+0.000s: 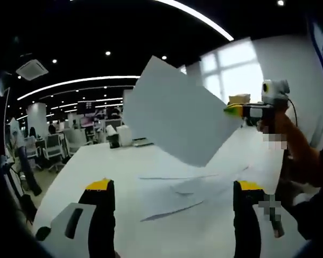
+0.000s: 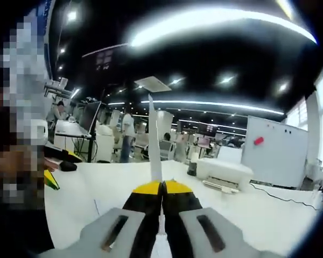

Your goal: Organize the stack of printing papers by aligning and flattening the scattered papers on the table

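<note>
My right gripper (image 2: 162, 187) is shut on a white sheet of paper (image 2: 153, 140), which stands edge-on straight up from its yellow tips. In the left gripper view that same sheet (image 1: 177, 115) hangs tilted in the air above the white table (image 1: 97, 161), pinched at its right corner by the right gripper (image 1: 230, 109) with a person's hand behind it. A few loose sheets (image 1: 175, 196) lie overlapping and askew on the table between my left gripper's jaws. The left gripper (image 1: 174, 188) is open wide, low over the table, holding nothing.
A white printer (image 2: 223, 172) and a dark cup (image 2: 192, 168) stand at the table's far side, with a whiteboard (image 2: 274, 150) behind them. Office chairs (image 1: 54, 148) and desks lie beyond the table's left edge. A bright window (image 1: 231, 70) is at the back right.
</note>
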`<state>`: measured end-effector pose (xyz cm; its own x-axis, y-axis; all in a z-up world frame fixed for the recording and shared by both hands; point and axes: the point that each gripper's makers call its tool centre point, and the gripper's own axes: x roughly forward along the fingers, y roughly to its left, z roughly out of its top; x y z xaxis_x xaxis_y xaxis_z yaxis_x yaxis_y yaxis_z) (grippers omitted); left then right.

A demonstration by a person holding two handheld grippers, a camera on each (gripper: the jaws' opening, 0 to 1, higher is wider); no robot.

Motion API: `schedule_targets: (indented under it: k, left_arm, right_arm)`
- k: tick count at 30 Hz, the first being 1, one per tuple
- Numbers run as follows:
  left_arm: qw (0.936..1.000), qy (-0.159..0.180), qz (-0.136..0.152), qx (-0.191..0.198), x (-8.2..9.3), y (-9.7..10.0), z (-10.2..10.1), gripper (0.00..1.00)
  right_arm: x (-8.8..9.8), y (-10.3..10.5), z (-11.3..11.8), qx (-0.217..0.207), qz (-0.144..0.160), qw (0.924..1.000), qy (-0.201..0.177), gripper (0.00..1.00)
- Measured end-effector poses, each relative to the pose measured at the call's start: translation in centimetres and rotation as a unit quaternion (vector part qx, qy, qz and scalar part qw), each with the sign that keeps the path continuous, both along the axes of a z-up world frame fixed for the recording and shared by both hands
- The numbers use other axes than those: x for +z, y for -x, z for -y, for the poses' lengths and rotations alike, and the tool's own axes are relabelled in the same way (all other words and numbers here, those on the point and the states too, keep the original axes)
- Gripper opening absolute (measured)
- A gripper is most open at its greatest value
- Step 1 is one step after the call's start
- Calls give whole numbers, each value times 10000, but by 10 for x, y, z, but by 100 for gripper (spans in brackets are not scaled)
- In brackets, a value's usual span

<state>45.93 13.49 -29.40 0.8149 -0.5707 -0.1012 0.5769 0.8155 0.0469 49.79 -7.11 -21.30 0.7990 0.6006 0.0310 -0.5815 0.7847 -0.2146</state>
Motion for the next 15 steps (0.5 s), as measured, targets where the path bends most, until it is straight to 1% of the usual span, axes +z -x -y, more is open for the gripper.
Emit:
schedule_targets:
  k: [4,10,15]
  left_arm:
    - [9999,139,41,-40,3,0,2,93]
    - [9995,322,53,-19,3,-5,0,93]
    - [9994,352,31,35,2,-8,-2,93]
  right_arm:
    - [7,5,-1,90,34,9999,-96,0]
    - [15,15,-7,342,-28,9988,-340,0]
    - [20,22,-12,440,19,9984,-341,0]
